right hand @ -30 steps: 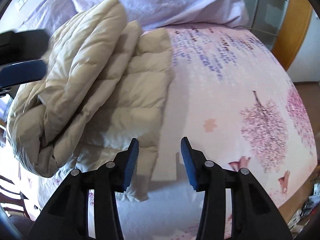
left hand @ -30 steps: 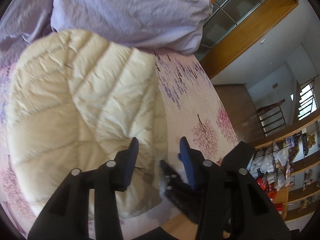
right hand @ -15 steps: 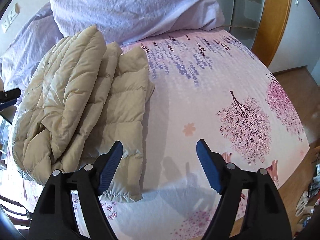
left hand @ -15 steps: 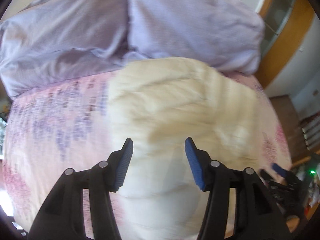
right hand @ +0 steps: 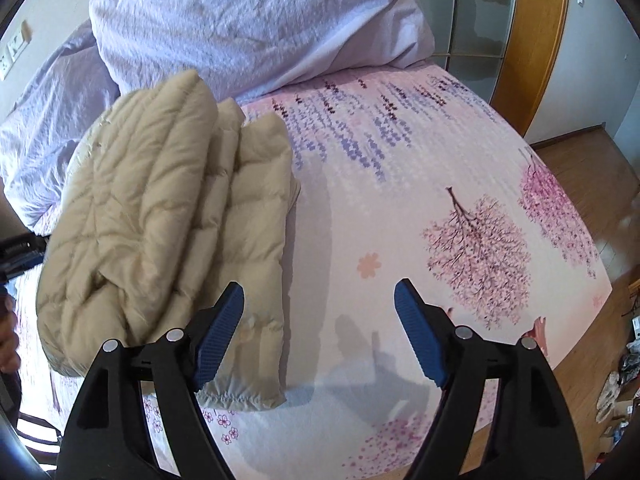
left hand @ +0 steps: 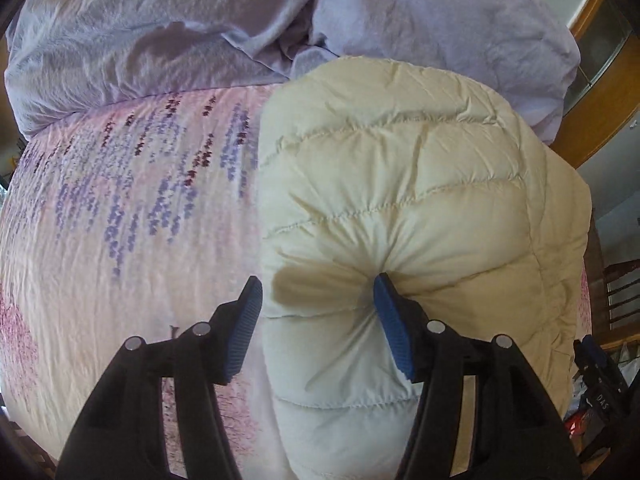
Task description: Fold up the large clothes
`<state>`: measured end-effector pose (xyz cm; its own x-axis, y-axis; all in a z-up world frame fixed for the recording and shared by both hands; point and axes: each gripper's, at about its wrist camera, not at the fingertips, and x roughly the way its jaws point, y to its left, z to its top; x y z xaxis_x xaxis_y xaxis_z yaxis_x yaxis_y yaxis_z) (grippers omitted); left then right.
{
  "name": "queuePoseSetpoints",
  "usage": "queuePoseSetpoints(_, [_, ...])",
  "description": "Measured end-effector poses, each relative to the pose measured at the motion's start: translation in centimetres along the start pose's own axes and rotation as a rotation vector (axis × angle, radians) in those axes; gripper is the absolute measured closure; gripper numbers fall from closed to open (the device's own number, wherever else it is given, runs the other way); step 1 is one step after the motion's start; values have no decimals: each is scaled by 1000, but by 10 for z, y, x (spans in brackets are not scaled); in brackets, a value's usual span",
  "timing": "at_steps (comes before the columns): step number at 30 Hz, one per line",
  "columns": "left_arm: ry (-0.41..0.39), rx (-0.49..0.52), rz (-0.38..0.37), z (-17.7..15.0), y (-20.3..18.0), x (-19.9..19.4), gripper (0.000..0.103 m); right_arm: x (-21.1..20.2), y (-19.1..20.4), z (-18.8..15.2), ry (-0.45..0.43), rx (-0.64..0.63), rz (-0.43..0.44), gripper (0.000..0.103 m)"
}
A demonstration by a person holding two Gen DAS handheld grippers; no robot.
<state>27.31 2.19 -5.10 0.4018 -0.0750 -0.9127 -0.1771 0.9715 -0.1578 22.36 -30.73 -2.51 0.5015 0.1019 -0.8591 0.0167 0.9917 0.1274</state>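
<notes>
1 floral bedsheet [right hand: 400, 208], lilac duvet [left hand: 140, 40] (rumpled)

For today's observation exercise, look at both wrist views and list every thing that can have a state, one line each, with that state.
Cream puffer jacket: folded into a thick bundle, lying on the bed.
Left gripper: open, astride the jacket's edge, right fingertip denting the padding.
Right gripper: open wide, empty, over the bedsheet.
Bedsheet: spread flat.
Lilac duvet: bunched at the bed's far end.
</notes>
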Motion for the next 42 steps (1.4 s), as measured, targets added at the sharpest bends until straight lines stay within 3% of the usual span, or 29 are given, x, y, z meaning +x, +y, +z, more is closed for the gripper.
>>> queuePoseSetpoints(10, [5,26,-8,-6,-35,11,45,-21,5,34,-81,16,46,24])
queuePoseSetpoints(18, [-11,48,19,-8,-47,15,45,-24,53,61,-125,-76,120,24])
queuePoseSetpoints(24, [-28,89,41,-12,-55,15,44,-8,81,72,-132,-103,128,24])
queuePoseSetpoints(36, [-31,157,29,-13,-60,13,42,37,87,68,-111,-104,62,24])
queuePoseSetpoints(42, [-61,155,11,5,-57,3,40,53,77,56,-102,-91,65,24])
